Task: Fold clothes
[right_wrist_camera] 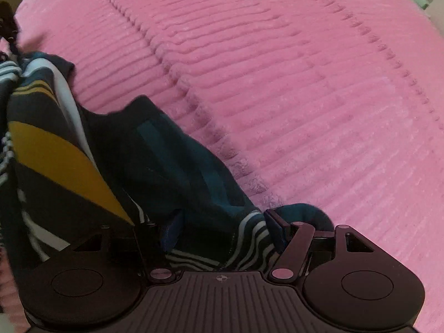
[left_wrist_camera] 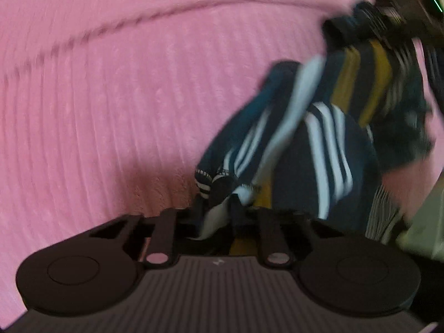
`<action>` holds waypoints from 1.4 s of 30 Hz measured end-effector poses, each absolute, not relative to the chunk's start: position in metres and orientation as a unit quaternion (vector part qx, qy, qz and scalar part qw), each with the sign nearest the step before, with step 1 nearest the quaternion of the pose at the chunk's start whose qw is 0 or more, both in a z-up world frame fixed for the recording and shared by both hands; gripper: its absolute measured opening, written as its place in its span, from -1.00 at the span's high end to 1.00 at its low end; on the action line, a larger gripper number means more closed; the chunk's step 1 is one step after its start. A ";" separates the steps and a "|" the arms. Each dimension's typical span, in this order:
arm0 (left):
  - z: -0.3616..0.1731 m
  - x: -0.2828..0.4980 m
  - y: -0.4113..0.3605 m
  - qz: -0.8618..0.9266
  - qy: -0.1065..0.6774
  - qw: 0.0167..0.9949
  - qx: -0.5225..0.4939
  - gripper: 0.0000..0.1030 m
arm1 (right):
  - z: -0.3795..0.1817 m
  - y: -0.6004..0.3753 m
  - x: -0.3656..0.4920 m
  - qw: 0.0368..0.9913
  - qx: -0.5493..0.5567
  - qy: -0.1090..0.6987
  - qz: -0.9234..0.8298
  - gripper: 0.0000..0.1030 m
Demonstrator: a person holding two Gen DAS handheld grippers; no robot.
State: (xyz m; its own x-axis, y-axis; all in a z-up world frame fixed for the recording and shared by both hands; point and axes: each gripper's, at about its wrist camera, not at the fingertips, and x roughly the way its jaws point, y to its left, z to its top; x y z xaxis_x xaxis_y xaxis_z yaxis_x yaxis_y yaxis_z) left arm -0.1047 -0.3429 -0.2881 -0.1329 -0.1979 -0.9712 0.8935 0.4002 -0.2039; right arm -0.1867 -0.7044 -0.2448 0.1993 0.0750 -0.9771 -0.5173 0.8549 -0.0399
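Your left gripper (left_wrist_camera: 219, 216) and right gripper (right_wrist_camera: 219, 236) each clamp their jaws on the striped garment (left_wrist_camera: 319, 138), stretched between them above the pink bedspread (left_wrist_camera: 111, 97).

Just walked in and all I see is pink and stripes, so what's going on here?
A person is folding a striped garment on a pink ribbed blanket, with tongs in each hand. The left tongs are shut on one bunched part of the fabric, and the right tongs grip another part, so the navy, white and mustard cloth hangs crumpled between them. No neat fold shows yet.
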 end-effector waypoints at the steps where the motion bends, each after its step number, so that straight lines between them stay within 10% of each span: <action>1: -0.277 -0.112 -0.342 -0.470 0.574 0.596 0.308 0.82 | -0.238 -0.706 -0.190 0.760 -0.163 0.602 0.182 0.84; 15: -0.085 -0.033 -0.444 -0.567 0.337 0.694 0.289 0.83 | 0.010 -0.801 -0.240 0.916 -0.115 0.373 -0.090 0.84; 17: -0.099 -0.021 -0.491 -0.555 0.335 0.701 0.296 0.68 | 0.002 -0.820 -0.211 0.920 -0.121 0.356 -0.112 0.81; 18: -0.107 -0.014 -0.506 -0.538 0.346 0.709 0.298 0.57 | -0.008 -0.826 -0.201 0.920 -0.126 0.349 -0.126 0.45; 19: -0.113 -0.010 -0.516 -0.522 0.354 0.717 0.297 0.58 | -0.019 -0.831 -0.191 0.919 -0.133 0.343 -0.143 -0.37; 20: -0.118 -0.009 -0.516 -0.511 0.359 0.724 0.293 0.54 | -0.030 -0.832 -0.185 0.915 -0.143 0.341 -0.162 -0.59; 33: -0.247 -0.118 -0.400 -0.405 0.575 0.685 0.191 -0.07 | -0.143 -0.714 -0.361 0.846 0.045 0.527 -0.072 -0.62; 42: -0.308 -0.163 -0.376 -0.388 0.617 0.666 0.159 0.11 | -0.210 -0.641 -0.437 0.811 -0.016 0.584 -0.007 -0.62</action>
State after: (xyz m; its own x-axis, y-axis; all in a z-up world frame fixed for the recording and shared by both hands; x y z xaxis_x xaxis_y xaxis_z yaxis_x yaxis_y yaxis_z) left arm -0.1634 -0.3762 -0.3085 -0.0621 -0.3202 -0.9453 0.7126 0.6489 -0.2666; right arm -0.4368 -0.6410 -0.2097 0.3173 -0.0304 -0.9478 -0.0061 0.9994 -0.0341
